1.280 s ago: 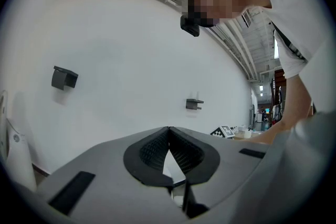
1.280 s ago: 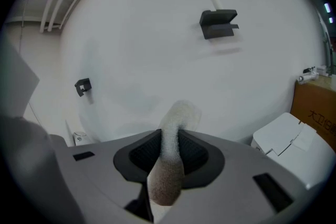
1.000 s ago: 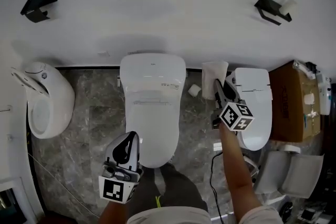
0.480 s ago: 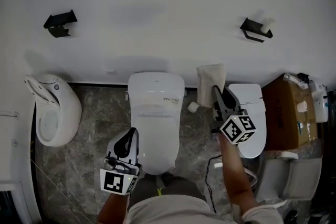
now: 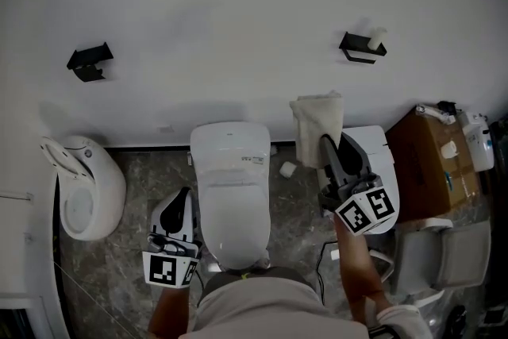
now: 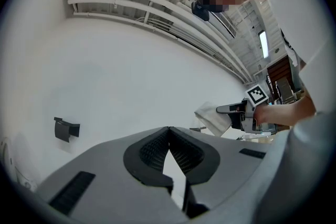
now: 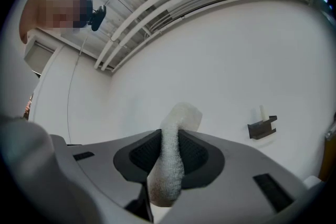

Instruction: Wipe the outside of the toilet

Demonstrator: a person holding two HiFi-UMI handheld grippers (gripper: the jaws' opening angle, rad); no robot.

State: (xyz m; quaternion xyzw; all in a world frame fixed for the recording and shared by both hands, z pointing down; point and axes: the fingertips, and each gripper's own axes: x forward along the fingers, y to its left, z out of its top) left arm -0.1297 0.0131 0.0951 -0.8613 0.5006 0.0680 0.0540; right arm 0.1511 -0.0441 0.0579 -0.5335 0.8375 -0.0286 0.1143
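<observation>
While the wipe itself is not yet begun, the right claw (image 5: 336, 140) is clenched on a white cloth (image 5: 318, 121), the cloth standing up out of the jaws in front of the white wall (image 5: 238, 4), touching no fixture. In the right gripper view the cloth fills the gap between the jaws, pinched at mid-length, both ends free. The left claw (image 5: 182, 196) is closed tip to tip with nothing in it and hangs low just beside the left flank of the toilet (image 5: 232, 186).

The toilet sits against the wall, lid down, straight ahead of the person. A second toilet (image 5: 387, 163) is to its right, partly behind the right claw; a urinal (image 5: 89, 188) is well off to the left; a cardboard box (image 5: 432, 163) is far right.

Step, as I read it: cloth carried, approach phase. Next move likely needs the right claw brought down and left so the cloth lies flat on the lid or tank, then swept along the outer shell. The loose end may fold under; the grip should hold firm.
</observation>
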